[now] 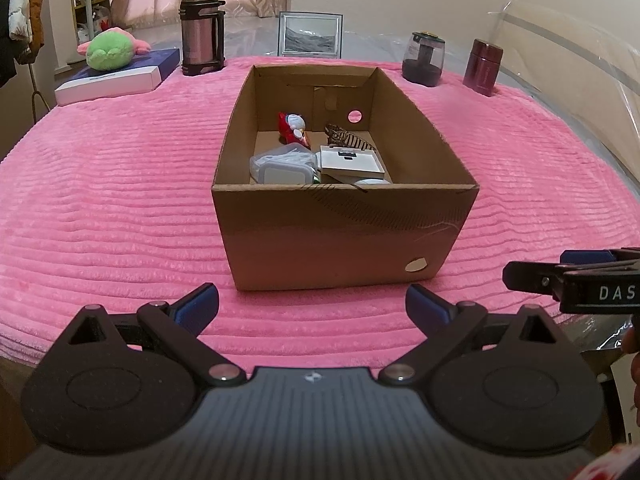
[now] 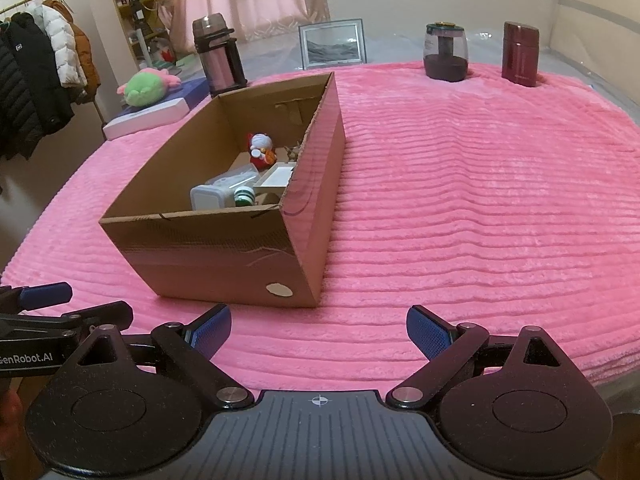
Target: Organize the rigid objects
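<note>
An open cardboard box (image 1: 344, 236) (image 2: 224, 256) stands on the pink blanket. Inside lie a red-and-white figurine (image 1: 294, 126) (image 2: 262, 150), a striped zebra-like toy (image 1: 348, 138), a clear plastic lidded container (image 1: 284, 164) (image 2: 218, 194), a flat white box (image 1: 352, 160) (image 2: 278, 178) and a green-and-white round item (image 2: 245, 196). My left gripper (image 1: 312, 306) is open and empty, just in front of the box. My right gripper (image 2: 319, 332) is open and empty, in front of the box's right corner. Each gripper's tip shows at the edge of the other's view.
At the back of the pink blanket (image 1: 100, 208) stand a steel thermos (image 1: 200, 28) (image 2: 218, 54), a picture frame (image 1: 310, 34) (image 2: 334, 43), a dark glass jar (image 1: 424, 58) (image 2: 445, 51) and a maroon flask (image 1: 483, 66) (image 2: 519, 53). A green plush (image 1: 110, 52) (image 2: 144, 88) lies on a flat box at back left.
</note>
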Motion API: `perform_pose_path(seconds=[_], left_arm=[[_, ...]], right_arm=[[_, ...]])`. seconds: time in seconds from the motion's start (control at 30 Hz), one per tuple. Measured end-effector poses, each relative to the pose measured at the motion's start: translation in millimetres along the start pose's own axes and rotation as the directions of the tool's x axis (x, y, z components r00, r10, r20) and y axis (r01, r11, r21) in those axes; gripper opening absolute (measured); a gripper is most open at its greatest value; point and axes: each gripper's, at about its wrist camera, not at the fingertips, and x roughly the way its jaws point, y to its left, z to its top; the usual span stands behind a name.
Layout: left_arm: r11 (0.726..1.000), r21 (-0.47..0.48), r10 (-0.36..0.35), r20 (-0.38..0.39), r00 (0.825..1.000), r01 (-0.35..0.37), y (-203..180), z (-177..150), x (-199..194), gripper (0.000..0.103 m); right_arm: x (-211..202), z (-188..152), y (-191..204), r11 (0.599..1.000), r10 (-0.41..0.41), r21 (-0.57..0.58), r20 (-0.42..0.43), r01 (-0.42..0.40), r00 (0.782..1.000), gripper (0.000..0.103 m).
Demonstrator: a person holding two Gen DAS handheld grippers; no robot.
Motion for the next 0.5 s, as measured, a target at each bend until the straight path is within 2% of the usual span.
perform_pose_path(seconds=[0.5], left_arm=[[1.000, 0.001, -0.012, 0.000, 1.000, 0.012, -0.1, -0.6, 2.4, 0.098]], right_arm=[[0.7, -0.8, -1.0, 1.000, 0.001, 0.003, -0.003, -0.001, 1.000, 0.092]])
